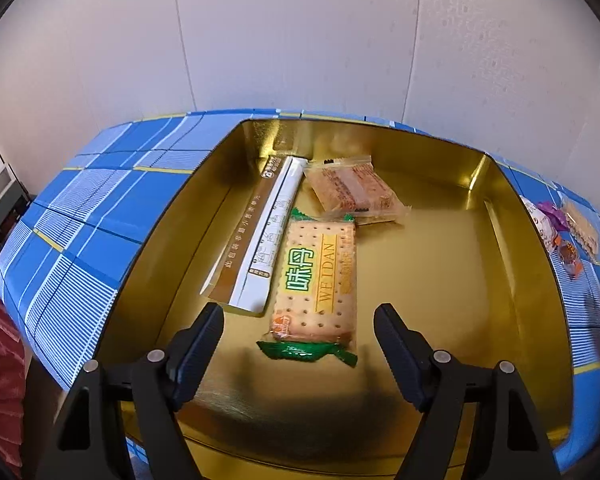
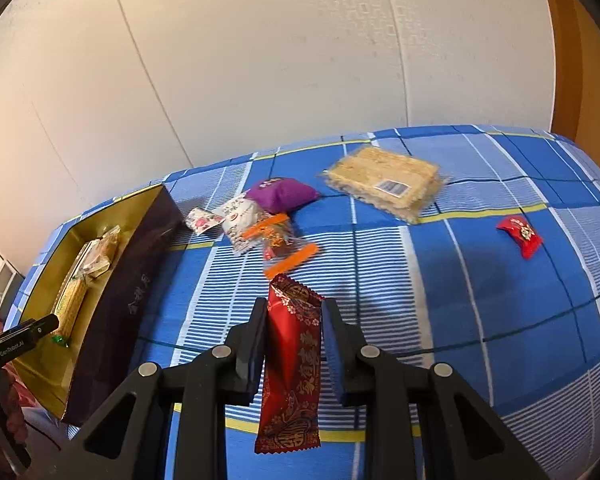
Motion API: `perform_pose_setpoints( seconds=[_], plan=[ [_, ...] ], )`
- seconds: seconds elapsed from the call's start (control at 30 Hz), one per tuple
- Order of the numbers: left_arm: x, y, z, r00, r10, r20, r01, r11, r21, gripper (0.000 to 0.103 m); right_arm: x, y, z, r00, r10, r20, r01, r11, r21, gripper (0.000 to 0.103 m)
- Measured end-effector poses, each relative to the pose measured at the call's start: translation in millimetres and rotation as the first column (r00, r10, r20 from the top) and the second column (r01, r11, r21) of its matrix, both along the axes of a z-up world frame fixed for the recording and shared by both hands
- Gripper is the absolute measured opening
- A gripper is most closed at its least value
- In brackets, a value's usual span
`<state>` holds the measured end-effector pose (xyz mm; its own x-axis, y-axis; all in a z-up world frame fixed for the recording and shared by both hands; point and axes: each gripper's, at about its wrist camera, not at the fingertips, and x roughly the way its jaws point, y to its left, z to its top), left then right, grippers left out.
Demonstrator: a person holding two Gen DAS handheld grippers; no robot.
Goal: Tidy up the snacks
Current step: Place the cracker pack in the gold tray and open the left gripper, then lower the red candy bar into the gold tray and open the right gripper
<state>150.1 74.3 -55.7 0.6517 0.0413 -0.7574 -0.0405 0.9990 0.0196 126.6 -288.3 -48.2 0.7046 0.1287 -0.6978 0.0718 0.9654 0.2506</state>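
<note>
Holding the long red foil snack packet (image 2: pixel 290 364) pinched between the pressed-together pads of my right gripper (image 2: pixel 294 316), I have it hanging above the blue checked cloth (image 2: pixel 440 280), just right of the gold-lined rectangular tin box (image 2: pixel 36 280). My left gripper (image 1: pixel 298 320) sits spread and empty over the near end of that box, where the green-ended cracker pack (image 1: pixel 316 280), the long white and brown sachet (image 1: pixel 260 236) and the clear-wrapped biscuit pack (image 1: pixel 354 192) already lie. To do this well, I judge I should carry the packet left over the dark box wall (image 2: pixel 128 304), lower it onto the bare gold floor right of the crackers, and only then release it, keeping clear of my left gripper.
</note>
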Motion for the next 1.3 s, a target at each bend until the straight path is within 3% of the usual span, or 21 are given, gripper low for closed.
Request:
perform_pose_setpoints(
  seconds=[0.2,0.4,0.63,0.8,1.03,1.3],
  plan=[
    [-6.1,1.5,-0.6,0.998,-0.011,0.061,0.008,0.999,0.045,0.081,1.7,10.3,3.0,0.999,0.026,0.024,-0.026,1.0,0.003,0.027],
    [-5.9,10.9,-3.8,0.996,0.007,0.083,-0.008,1.0,0.007,0.084,0.8,39.2,10.8,0.988,0.137,0.075,-0.134,0.99,-0.042,0.027],
    [-1.3,29.2,-9.5,0.997,0.061,0.043,-0.057,0.995,-0.085,0.083,3.5,86.9,29.9,0.953,0.288,0.093,-0.279,0.955,-0.098,0.027],
    [-6.3,26.0,-5.1,0.996,0.056,0.068,-0.051,0.996,-0.068,0.086,16.6,133.8,48.6,0.913,0.399,0.089,-0.382,0.91,-0.163,0.027],
    [-10.3,25.8,1.1,0.994,0.052,0.1,-0.046,0.997,-0.056,0.087,53.6,193.8,51.6,0.866,0.5,0.013,-0.485,0.846,-0.221,0.027],
    [-9.5,36.8,2.3,0.993,0.072,0.098,-0.062,0.992,-0.108,0.088,112.1,218.9,31.0,0.88,0.461,-0.115,-0.475,0.847,-0.239,0.027]
  ],
)
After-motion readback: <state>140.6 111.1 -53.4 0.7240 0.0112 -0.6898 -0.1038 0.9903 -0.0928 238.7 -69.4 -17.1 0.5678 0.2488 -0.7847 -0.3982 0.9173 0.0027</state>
